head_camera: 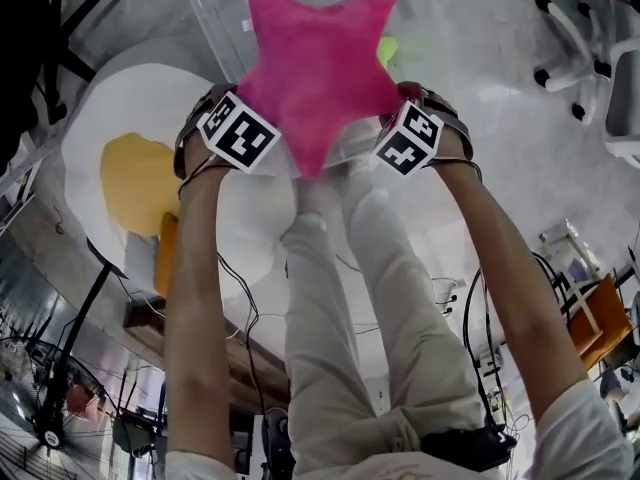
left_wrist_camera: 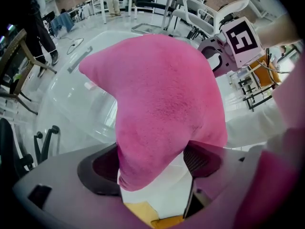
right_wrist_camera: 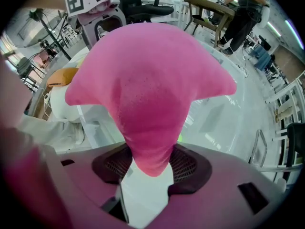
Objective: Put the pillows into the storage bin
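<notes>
Transfer step: left gripper [left_wrist_camera: 155, 161] and right gripper [right_wrist_camera: 151, 166] each pinch the pink star pillow [head_camera: 318, 68] over the clear storage bin [left_wrist_camera: 76, 104]. Next: lower, spread both.

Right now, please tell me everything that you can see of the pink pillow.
The pillow is a pink five-pointed star of fuzzy, plush-looking fabric, softly stuffed. It is held in the air over a clear bin, with one point toward the person. The left hand-held gripper is closed on one point and the right hand-held gripper on another. Nothing else visibly touches it.
</notes>
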